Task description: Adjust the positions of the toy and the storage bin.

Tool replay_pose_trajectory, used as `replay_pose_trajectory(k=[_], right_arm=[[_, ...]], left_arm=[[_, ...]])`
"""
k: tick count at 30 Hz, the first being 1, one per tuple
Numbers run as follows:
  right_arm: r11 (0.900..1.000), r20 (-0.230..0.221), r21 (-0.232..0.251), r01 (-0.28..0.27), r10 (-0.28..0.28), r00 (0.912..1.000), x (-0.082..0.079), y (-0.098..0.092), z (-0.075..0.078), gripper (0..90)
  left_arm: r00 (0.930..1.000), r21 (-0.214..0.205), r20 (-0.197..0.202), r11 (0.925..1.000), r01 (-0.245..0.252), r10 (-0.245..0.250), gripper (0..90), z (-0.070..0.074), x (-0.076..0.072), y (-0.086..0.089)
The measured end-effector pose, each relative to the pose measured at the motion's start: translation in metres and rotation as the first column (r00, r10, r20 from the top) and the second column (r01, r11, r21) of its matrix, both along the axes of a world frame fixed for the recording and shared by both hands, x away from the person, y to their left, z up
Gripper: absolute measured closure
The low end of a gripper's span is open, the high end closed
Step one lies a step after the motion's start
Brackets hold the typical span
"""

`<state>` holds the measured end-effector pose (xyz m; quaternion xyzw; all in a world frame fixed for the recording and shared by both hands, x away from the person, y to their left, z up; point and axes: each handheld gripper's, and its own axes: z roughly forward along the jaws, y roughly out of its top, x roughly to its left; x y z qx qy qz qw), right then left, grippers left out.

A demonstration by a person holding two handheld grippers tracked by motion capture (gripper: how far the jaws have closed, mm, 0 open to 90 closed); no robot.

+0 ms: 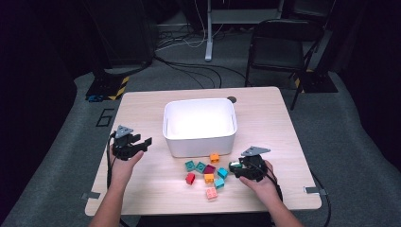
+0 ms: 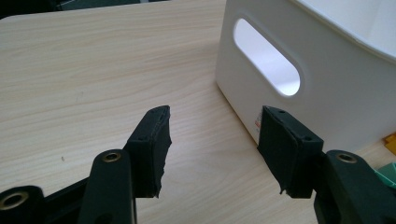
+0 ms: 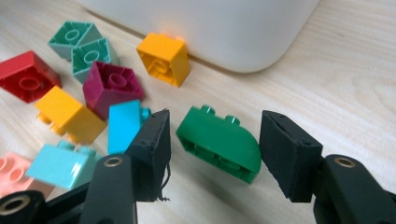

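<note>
a person is sitting at a wooden table (image 1: 142, 101) with a white bin (image 1: 199, 125) as the landmark. just in front of the bin's near right corner, the right gripper (image 3: 212, 140) is straddling a green brick (image 3: 219, 141), jaws spread, pads not pressing it. this looks like the grasping step; next, the jaws need closing. left of the bin, the left gripper (image 2: 212, 140) is waiting, spread and empty.

A black folding chair (image 1: 279, 45) stands on the grey carpet beyond the far right corner of the light wood surface (image 1: 142, 113). Black and white cables (image 1: 189, 66) trail over the floor behind it, near a white post (image 1: 208, 33). A black-and-yellow striped base (image 1: 109, 87) sits at far left.
</note>
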<state>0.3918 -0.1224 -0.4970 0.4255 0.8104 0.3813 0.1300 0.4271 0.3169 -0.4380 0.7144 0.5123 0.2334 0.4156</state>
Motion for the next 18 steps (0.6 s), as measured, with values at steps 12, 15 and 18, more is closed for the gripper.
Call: replay_pose_trajectory(k=[12,15,18], right_arm=[[0.9992,-0.017,-0.026,-0.031,0.03,0.9994,-0.0089,0.0009,0.0012,46.5],[0.9983,0.013,-0.049,-0.032,0.032,0.9994,-0.0064,0.0018,0.0005,44.4],[0.9961,0.04,-0.071,-0.053,0.056,0.9976,-0.0016,0.0038,-0.002,43.9]], left_arm=[[1.0,0.001,-0.003,1.0,-0.004,0.004,43.2,-0.0005,0.0035,0.0009],[1.0,0.003,-0.002,1.0,-0.005,0.005,43.2,-0.0001,0.0024,0.002],[1.0,0.006,-0.002,1.0,-0.008,0.008,43.2,-0.0007,0.001,0.0022]])
